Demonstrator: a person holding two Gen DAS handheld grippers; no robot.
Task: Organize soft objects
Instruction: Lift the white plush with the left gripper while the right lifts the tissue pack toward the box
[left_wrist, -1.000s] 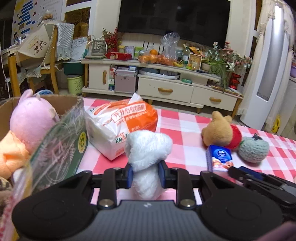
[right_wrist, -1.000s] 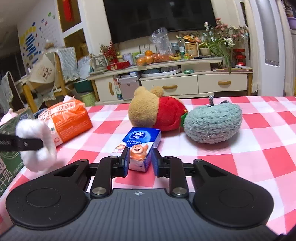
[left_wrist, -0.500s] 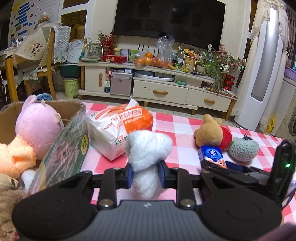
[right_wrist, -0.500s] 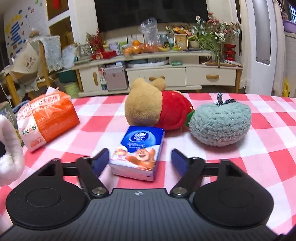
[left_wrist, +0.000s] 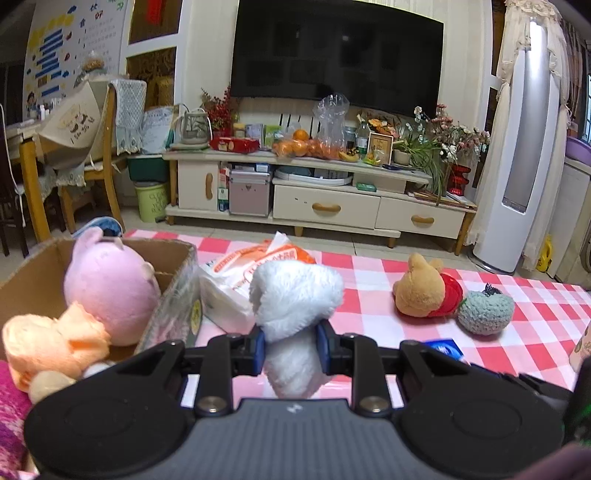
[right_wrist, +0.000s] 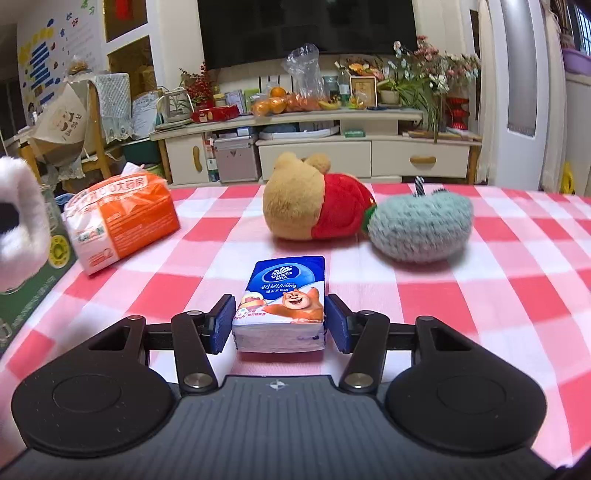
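Note:
My left gripper (left_wrist: 290, 347) is shut on a white fluffy toy (left_wrist: 295, 291), held up just right of a cardboard box (left_wrist: 173, 258). In the box sit a pink plush (left_wrist: 110, 284) and an orange plush (left_wrist: 55, 343). My right gripper (right_wrist: 280, 321) is low over the table with a blue tissue pack (right_wrist: 284, 291) between its closing jaws. The pads stand right at the pack's sides, and the pack lies flat and unsqueezed. Beyond it lie a tan bear in red (right_wrist: 303, 206) and a grey-green knitted toy (right_wrist: 421, 229).
An orange-and-white tissue bag (right_wrist: 122, 218) lies on the checked tablecloth (right_wrist: 480, 295) next to the box (right_wrist: 33, 291). The white toy (right_wrist: 22, 221) hangs at the left edge of the right wrist view. Past the table stand a TV cabinet (left_wrist: 325, 206) and a wooden chair (left_wrist: 107, 166).
The right jaws let go of the tissue pack and spread wide, then drew in a little. My left gripper rose with the white toy, so more of the box's inside shows.

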